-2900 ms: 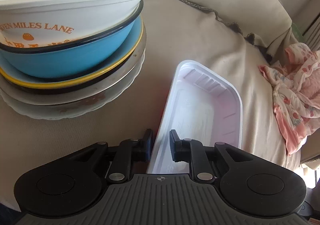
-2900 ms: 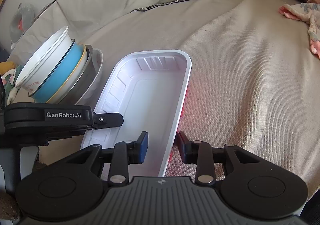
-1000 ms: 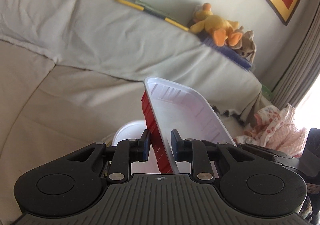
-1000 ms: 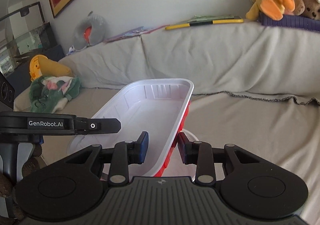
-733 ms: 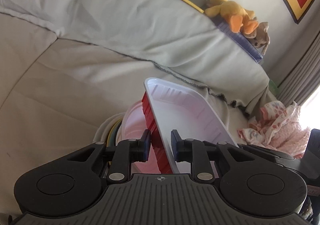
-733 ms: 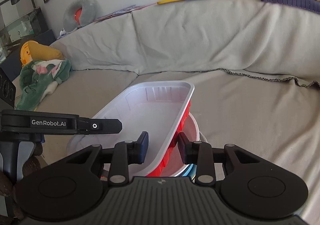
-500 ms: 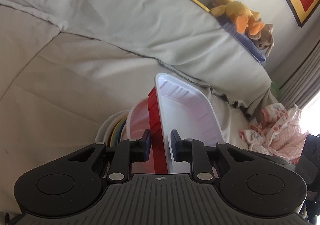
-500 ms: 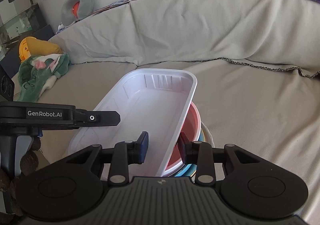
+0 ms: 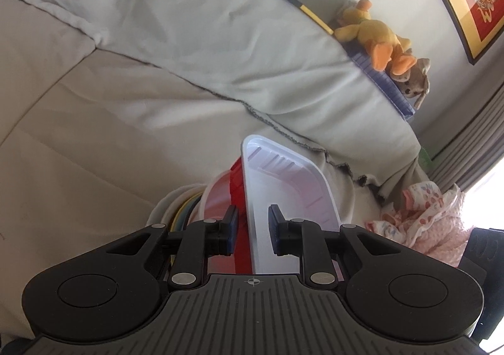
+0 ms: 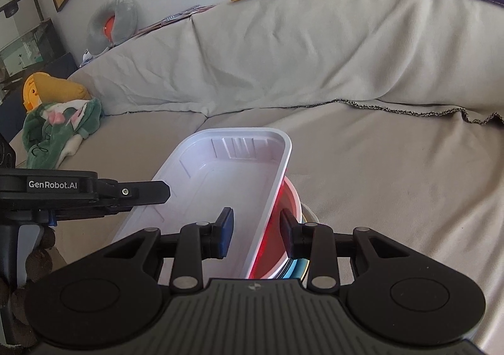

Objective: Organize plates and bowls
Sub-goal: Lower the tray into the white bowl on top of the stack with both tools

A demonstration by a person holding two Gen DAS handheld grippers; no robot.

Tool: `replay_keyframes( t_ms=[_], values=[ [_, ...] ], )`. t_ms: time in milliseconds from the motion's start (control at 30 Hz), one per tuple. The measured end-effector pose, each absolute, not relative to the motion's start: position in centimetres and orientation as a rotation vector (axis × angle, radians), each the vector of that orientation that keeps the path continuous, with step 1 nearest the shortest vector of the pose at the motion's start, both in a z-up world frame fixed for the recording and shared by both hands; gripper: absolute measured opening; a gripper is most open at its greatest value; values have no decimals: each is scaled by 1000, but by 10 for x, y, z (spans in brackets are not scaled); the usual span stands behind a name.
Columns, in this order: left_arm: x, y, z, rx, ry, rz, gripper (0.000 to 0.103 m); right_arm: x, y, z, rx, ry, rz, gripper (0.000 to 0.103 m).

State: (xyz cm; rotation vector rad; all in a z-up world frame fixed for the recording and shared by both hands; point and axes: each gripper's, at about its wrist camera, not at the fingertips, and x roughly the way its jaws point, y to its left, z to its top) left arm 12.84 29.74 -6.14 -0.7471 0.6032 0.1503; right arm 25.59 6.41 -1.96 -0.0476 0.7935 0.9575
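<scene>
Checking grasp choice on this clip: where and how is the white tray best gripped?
By its thin long side rims near the close end, one gripper per side, coming in lengthwise from the short end. The white tray is long and shallow; the left gripper and right gripper each straddle a rim there above the stacked bowls.

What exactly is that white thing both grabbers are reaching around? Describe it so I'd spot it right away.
On the cloth-covered sofa, low in the middle, a stack of round bowls stands on the seat. Over it sits a rectangular tray, with the left gripper and right gripper each straddling a long edge. Unlike the round bowls beneath, it is oblong, white inside and red outside.
</scene>
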Motion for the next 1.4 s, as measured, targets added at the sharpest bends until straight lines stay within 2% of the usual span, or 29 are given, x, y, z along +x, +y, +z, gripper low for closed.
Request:
replay_keyframes(
  t_ms=[367, 767, 1400],
  values=[
    [146, 306, -64, -767, 621, 151, 22, 271, 81, -22, -45, 806, 939, 30],
    [116, 302, -57, -803, 596, 168, 22, 265, 66, -20, -17, 813, 966, 31],
    [110, 298, -56, -814, 604, 154, 23, 259, 66, -18, -30, 820, 990, 31]
  ],
)
